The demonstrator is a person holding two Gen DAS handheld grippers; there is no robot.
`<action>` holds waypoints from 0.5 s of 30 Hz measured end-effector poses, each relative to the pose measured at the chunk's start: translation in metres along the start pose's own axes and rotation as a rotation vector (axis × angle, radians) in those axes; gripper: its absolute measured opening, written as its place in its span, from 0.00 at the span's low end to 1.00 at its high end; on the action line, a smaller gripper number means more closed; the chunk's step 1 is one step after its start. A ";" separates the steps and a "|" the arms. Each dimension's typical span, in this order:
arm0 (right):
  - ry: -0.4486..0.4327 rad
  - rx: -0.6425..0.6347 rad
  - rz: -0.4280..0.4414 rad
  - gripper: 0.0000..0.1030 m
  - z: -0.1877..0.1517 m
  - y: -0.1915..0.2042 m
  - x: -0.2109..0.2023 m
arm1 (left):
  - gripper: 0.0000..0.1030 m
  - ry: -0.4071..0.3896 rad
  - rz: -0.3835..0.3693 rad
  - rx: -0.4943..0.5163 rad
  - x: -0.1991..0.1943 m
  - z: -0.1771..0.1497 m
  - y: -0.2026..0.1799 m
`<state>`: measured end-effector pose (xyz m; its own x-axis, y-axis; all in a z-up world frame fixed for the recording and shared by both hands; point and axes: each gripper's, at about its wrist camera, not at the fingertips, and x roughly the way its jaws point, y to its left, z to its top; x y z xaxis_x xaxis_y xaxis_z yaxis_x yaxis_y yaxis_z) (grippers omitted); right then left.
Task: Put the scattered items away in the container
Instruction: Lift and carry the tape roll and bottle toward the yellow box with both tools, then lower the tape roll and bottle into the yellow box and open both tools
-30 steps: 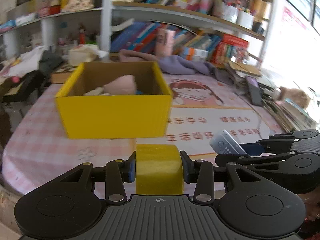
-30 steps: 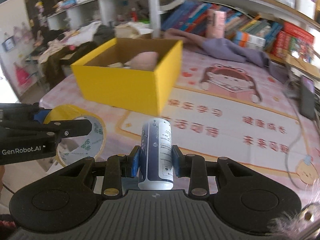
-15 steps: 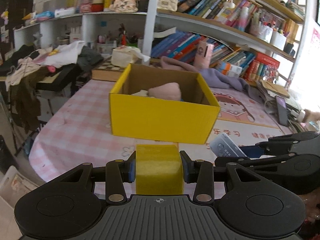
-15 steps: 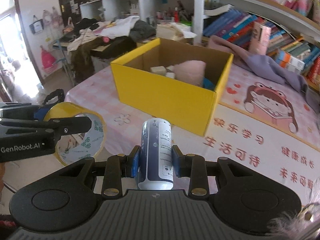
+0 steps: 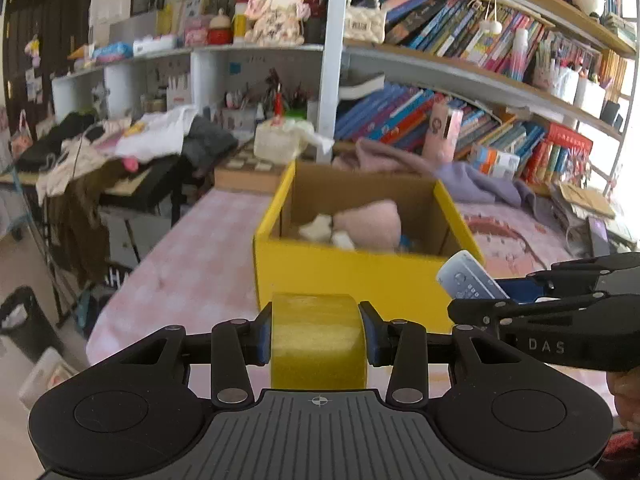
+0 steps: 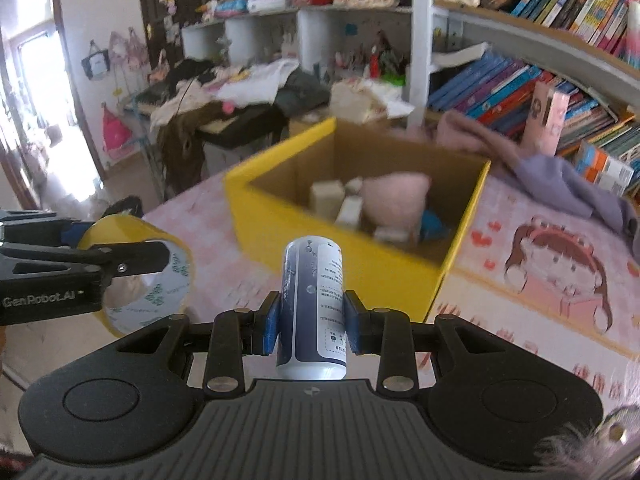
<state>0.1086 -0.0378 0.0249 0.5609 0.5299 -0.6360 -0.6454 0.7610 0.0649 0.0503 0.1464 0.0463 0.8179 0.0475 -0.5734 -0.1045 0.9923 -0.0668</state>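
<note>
Both claws loaded, yellow cardboard box dead ahead

Left wrist view: left gripper (image 5: 318, 334) is clamped on a yellow tape roll (image 5: 318, 340); the yellow cardboard box (image 5: 360, 276) just beyond holds a pink plush (image 5: 370, 224) and pale blocks (image 5: 320, 227). Right wrist view: right gripper (image 6: 312, 326) squeezes a blue-white can (image 6: 313, 304), box (image 6: 320, 232) ahead and slightly right, same pink plush (image 6: 394, 198) and blocks (image 6: 328, 198) inside.

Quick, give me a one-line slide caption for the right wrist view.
Right gripper carries a blue-and-white can toward the yellow box, left gripper alongside with a tape roll.
</note>
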 end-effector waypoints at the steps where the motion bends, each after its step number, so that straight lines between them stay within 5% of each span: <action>1: -0.014 0.008 0.002 0.30 0.007 -0.007 0.001 | 0.39 -0.013 -0.003 0.009 0.003 0.008 -0.003; 15: -0.146 0.010 0.052 0.30 0.084 -0.073 0.045 | 0.39 -0.090 0.021 0.084 0.083 0.092 -0.041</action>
<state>0.2253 -0.0381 0.0562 0.5969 0.6166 -0.5134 -0.6704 0.7348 0.1031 0.1745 0.1206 0.0759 0.8637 0.0746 -0.4985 -0.0775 0.9969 0.0148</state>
